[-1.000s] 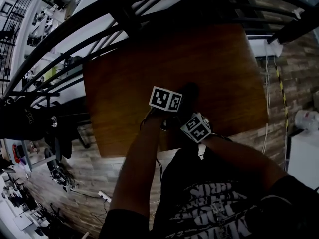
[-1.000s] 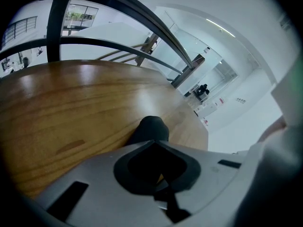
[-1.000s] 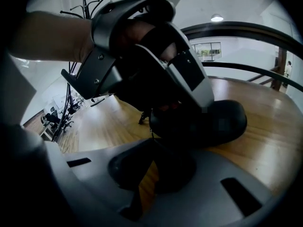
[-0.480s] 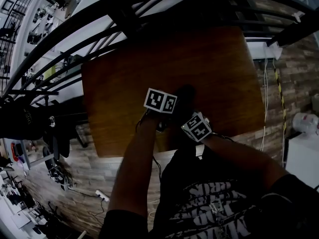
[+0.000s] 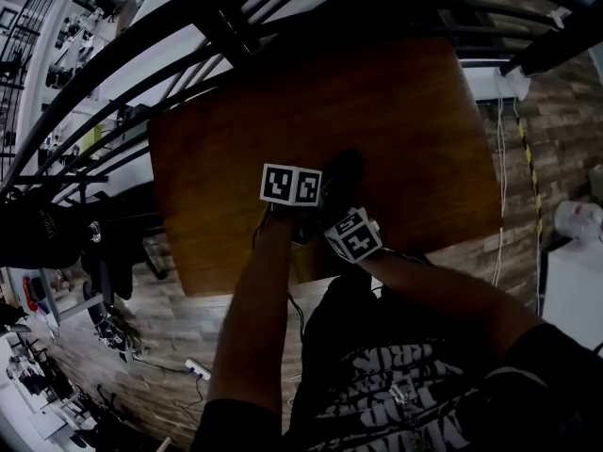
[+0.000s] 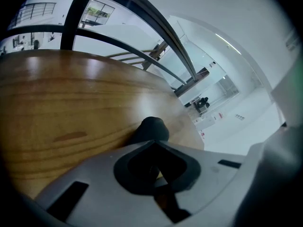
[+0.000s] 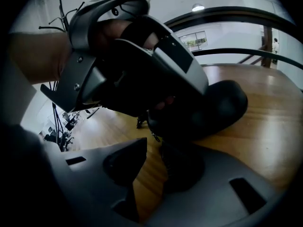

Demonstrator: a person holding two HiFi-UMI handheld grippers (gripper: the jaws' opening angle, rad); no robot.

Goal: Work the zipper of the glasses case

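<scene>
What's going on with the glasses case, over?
Left gripper shut on the glasses case, near end. Right gripper jaws open, right at the case, not gripping yet. Case on the table. Nothing in the way.

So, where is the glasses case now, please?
The glasses case lies near the middle of the table in the head view, its near end held by the left gripper, right gripper alongside.
</scene>
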